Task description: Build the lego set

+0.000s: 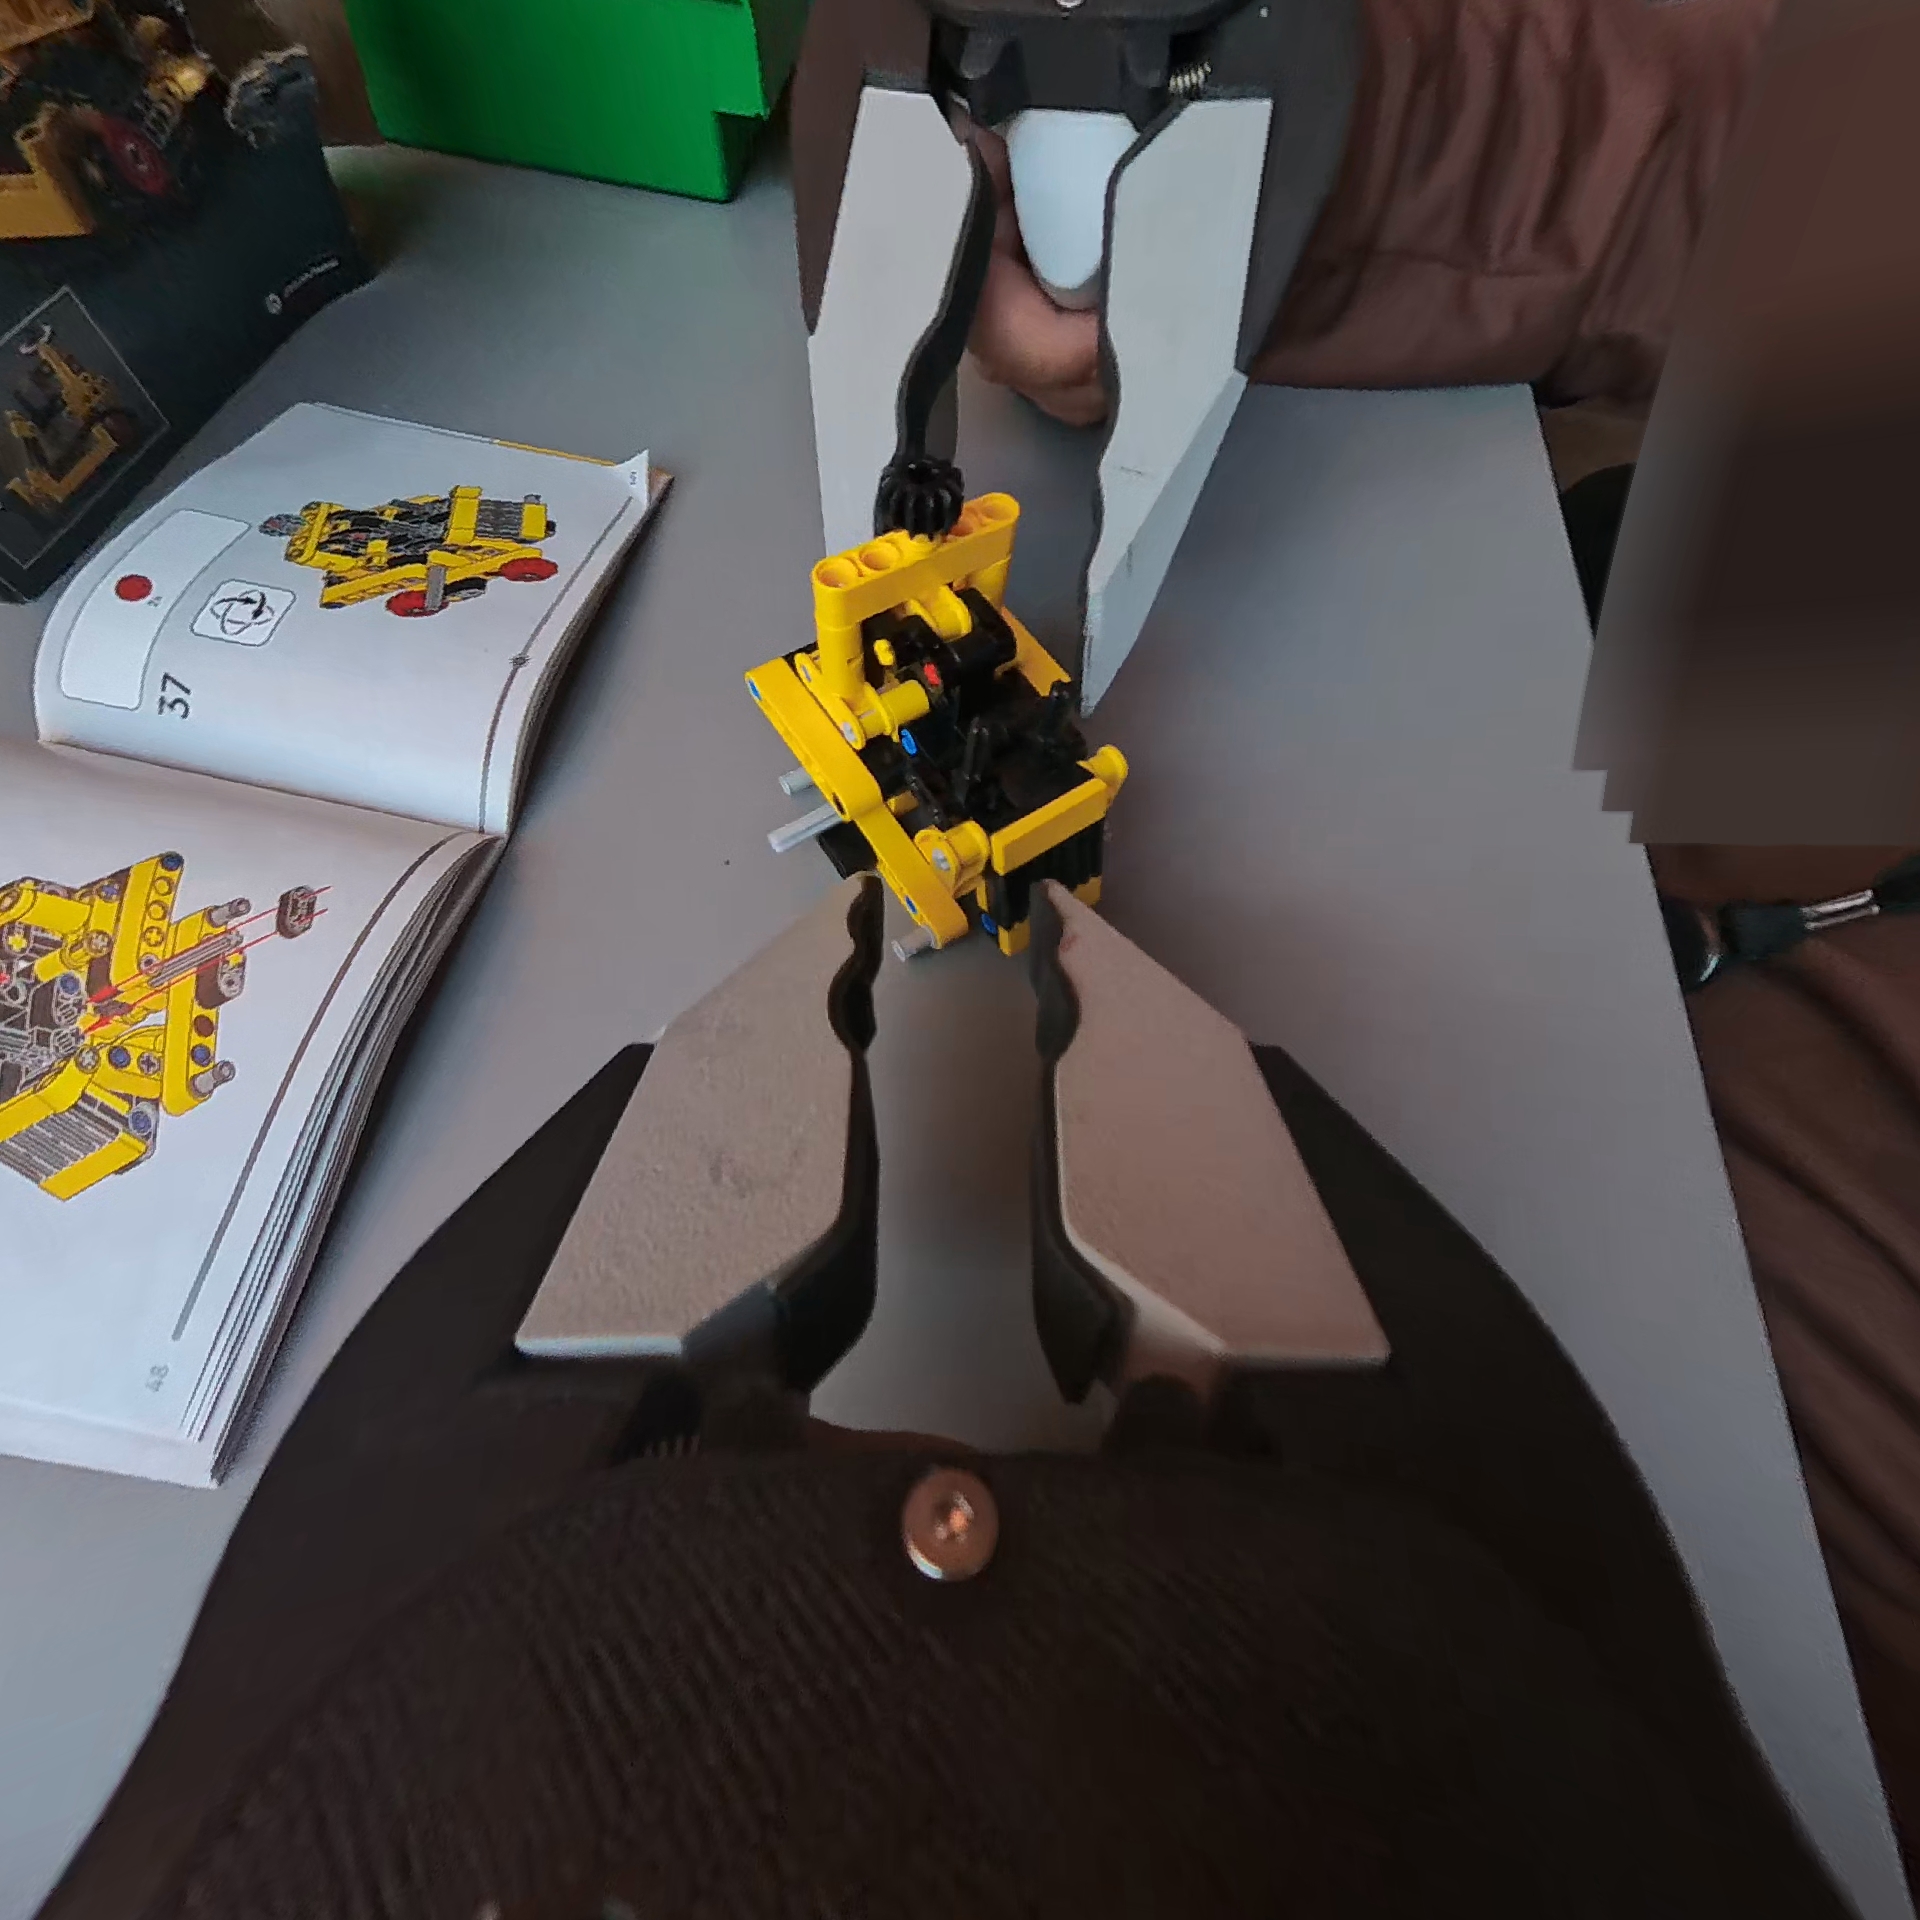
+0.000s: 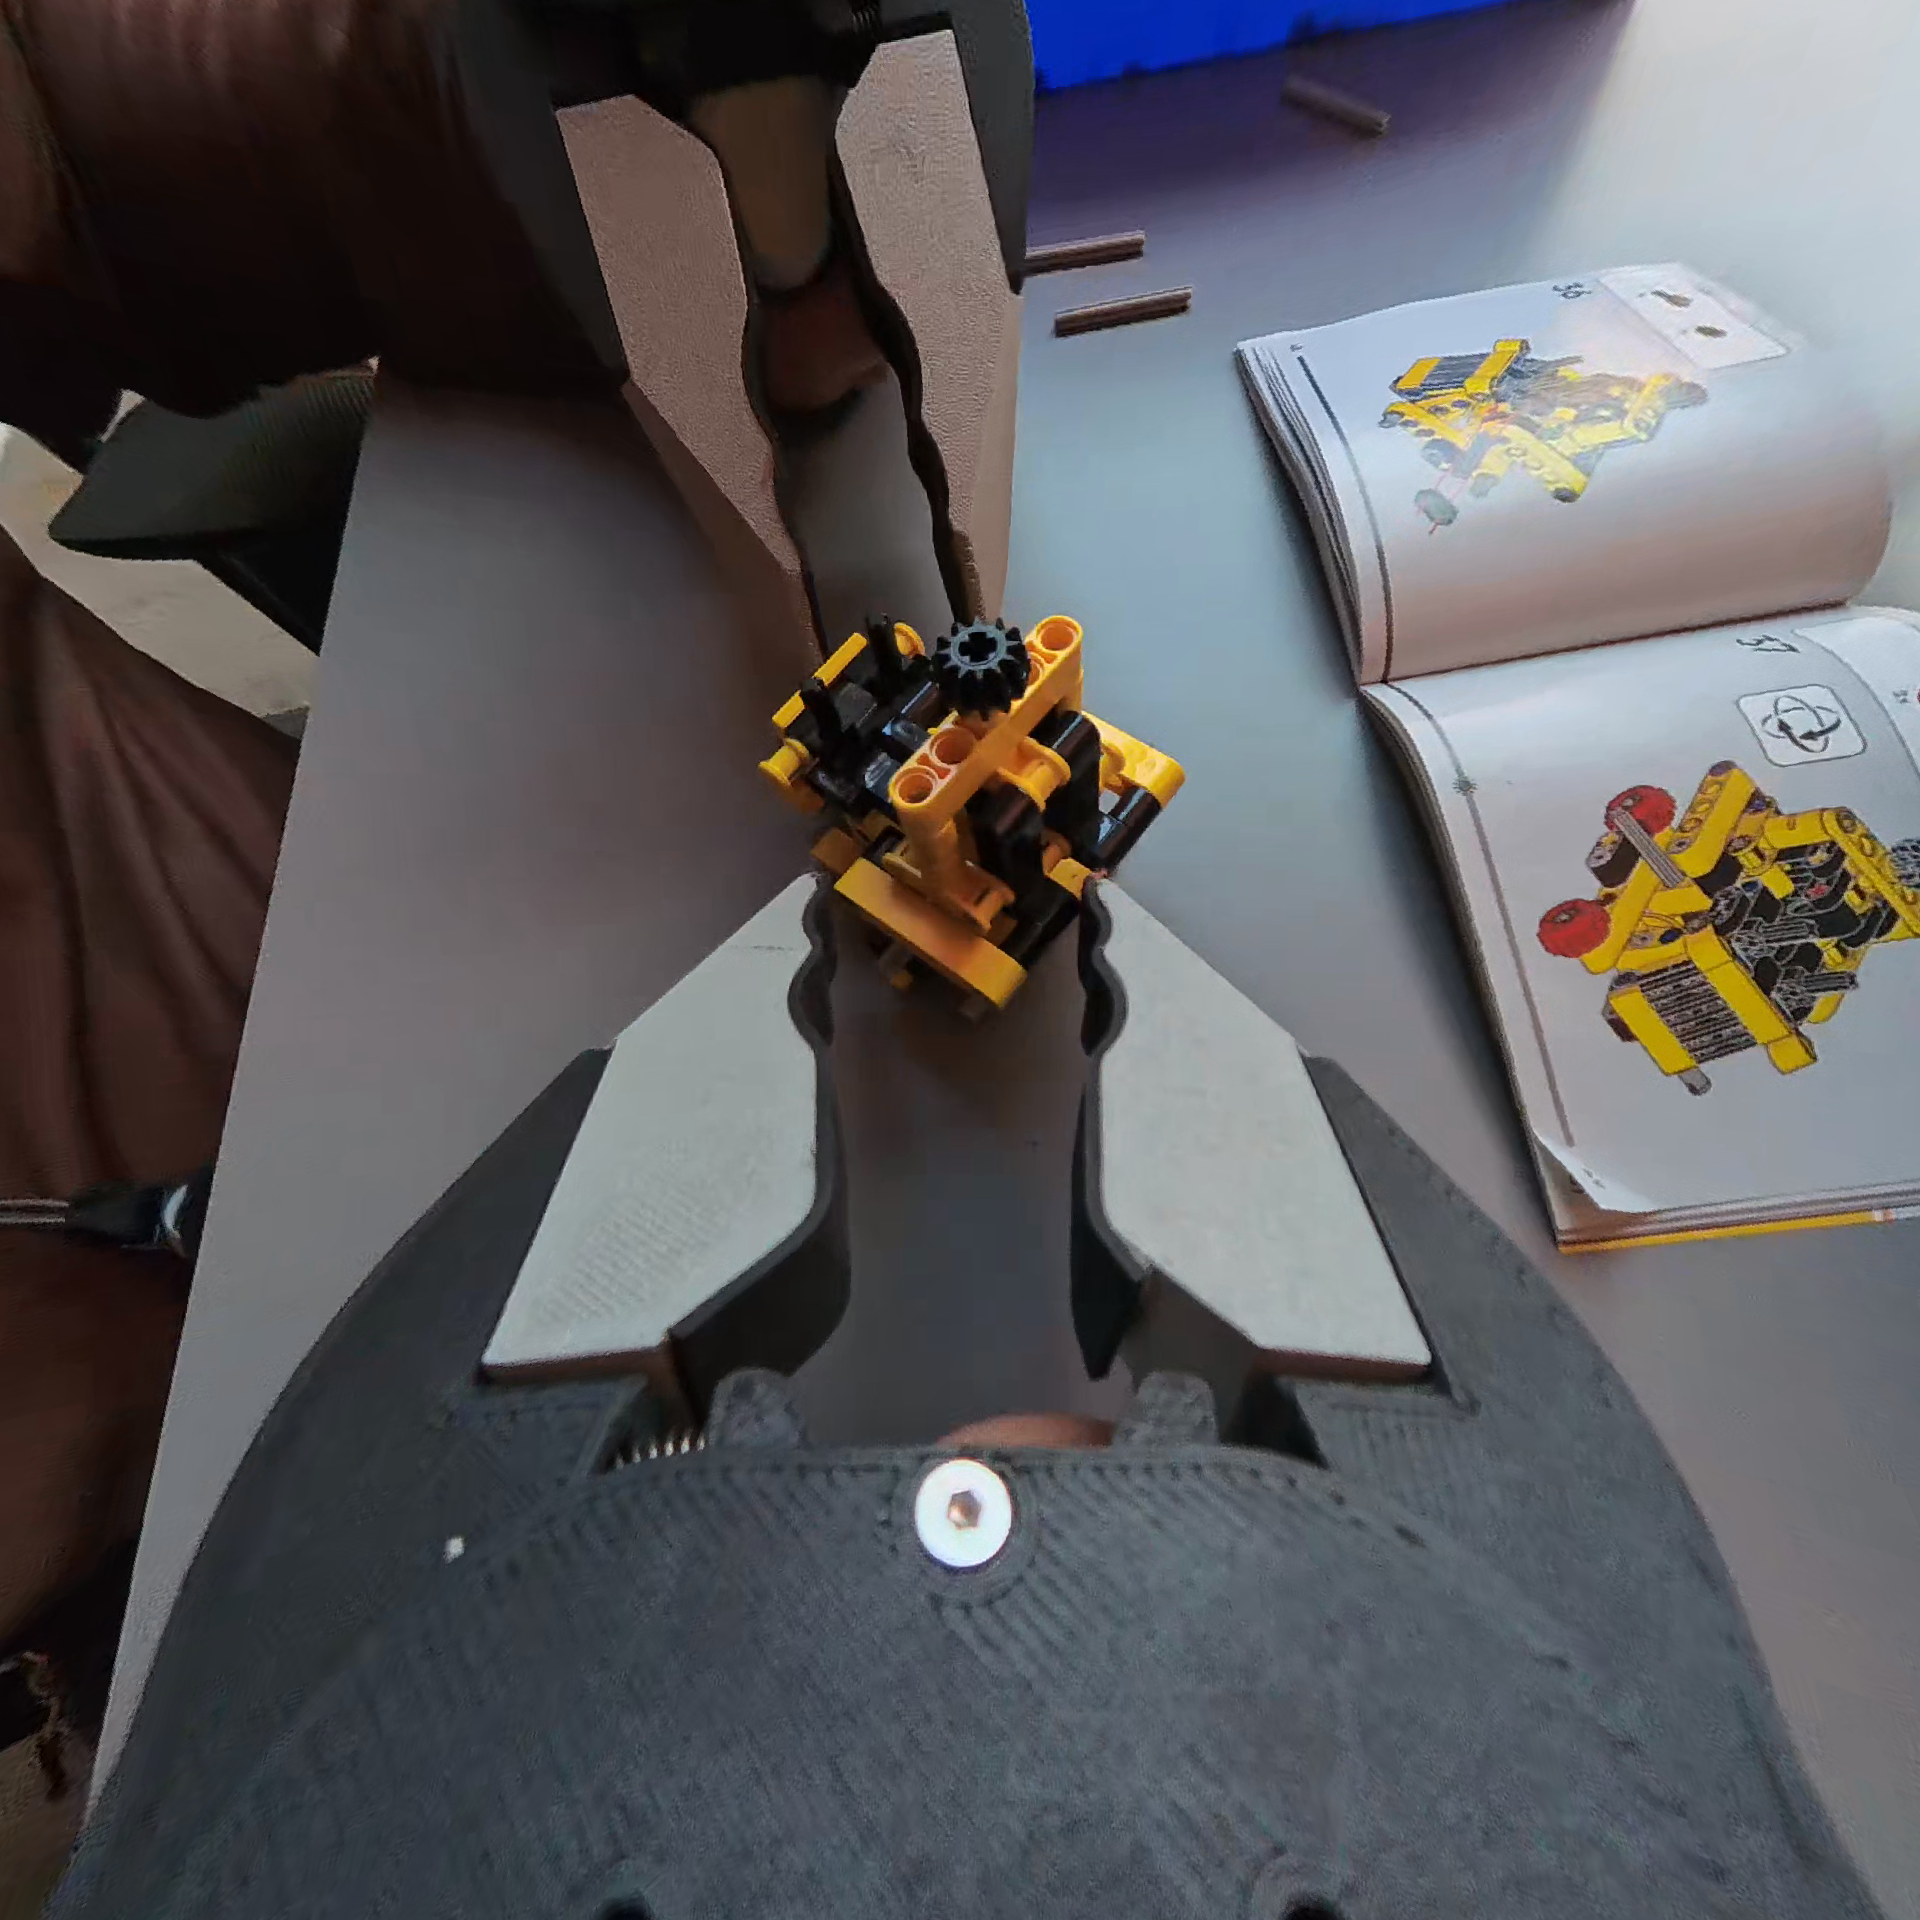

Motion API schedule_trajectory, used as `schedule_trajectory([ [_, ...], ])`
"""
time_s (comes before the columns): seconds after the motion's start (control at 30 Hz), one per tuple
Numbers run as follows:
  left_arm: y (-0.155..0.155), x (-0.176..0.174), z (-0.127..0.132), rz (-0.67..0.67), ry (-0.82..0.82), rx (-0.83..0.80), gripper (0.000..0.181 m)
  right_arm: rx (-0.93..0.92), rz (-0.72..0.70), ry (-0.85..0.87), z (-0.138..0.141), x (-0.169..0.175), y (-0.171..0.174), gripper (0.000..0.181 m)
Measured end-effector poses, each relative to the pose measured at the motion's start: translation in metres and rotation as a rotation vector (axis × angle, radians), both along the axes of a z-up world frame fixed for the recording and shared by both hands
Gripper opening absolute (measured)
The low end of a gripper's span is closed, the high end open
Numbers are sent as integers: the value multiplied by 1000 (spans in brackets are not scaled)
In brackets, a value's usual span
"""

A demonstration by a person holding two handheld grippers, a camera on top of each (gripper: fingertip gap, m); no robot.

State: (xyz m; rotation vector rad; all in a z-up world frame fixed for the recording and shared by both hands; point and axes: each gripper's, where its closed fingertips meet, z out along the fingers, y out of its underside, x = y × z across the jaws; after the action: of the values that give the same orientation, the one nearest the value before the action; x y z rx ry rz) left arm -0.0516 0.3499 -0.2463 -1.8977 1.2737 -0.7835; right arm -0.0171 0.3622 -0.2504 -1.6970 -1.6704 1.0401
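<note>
A partly built yellow and black lego model (image 1: pixel 935 727) is held between both grippers over the grey table (image 1: pixel 1351 623). It also shows in the right wrist view (image 2: pixel 966 810). A black gear (image 1: pixel 920 497) sits on the top yellow beam, seen too in the right wrist view (image 2: pixel 977 660). Grey axles stick out of the model's side. My left gripper (image 1: pixel 956 899) is shut on the model's near end. My right gripper (image 2: pixel 956 894) reaches in from the opposite side, and its fingers press on both sides of the yellow base.
An open instruction booklet (image 1: pixel 260 883) lies left of the model, on the right in the right wrist view (image 2: pixel 1662 779). A lego box (image 1: pixel 125 312) and a green bin (image 1: pixel 582 83) stand behind it. Dark rods (image 2: pixel 1122 310) lie near a blue bin (image 2: pixel 1195 31). A brown sleeve (image 1: pixel 1507 187) is at the table edge. The gap from one gripper's tips to the other's is roughly 5 cm.
</note>
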Motion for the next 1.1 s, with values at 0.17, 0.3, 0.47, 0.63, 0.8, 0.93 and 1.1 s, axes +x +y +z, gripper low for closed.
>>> schedule_trajectory([
  [0.17,7,-3,5,36,-67,-86,14,-113,-42,39,7,-2,6,36],
  [0.3,10,-2,4,57,-88,-143,14,-200,-73,29,5,-2,10,35],
  [0.47,7,4,3,57,-116,-231,15,-271,-104,35,6,-3,14,35],
  [0.63,8,8,3,79,-156,-328,16,-382,-130,51,9,-3,17,40],
  [0.8,12,6,3,109,-171,-343,15,-434,-145,53,9,-3,18,41],
  [0.93,14,5,3,118,-177,-357,14,-427,-135,36,6,-3,16,43],
  [1.1,14,5,2,119,-173,-353,14,-418,-118,37,7,-2,14,46],
])
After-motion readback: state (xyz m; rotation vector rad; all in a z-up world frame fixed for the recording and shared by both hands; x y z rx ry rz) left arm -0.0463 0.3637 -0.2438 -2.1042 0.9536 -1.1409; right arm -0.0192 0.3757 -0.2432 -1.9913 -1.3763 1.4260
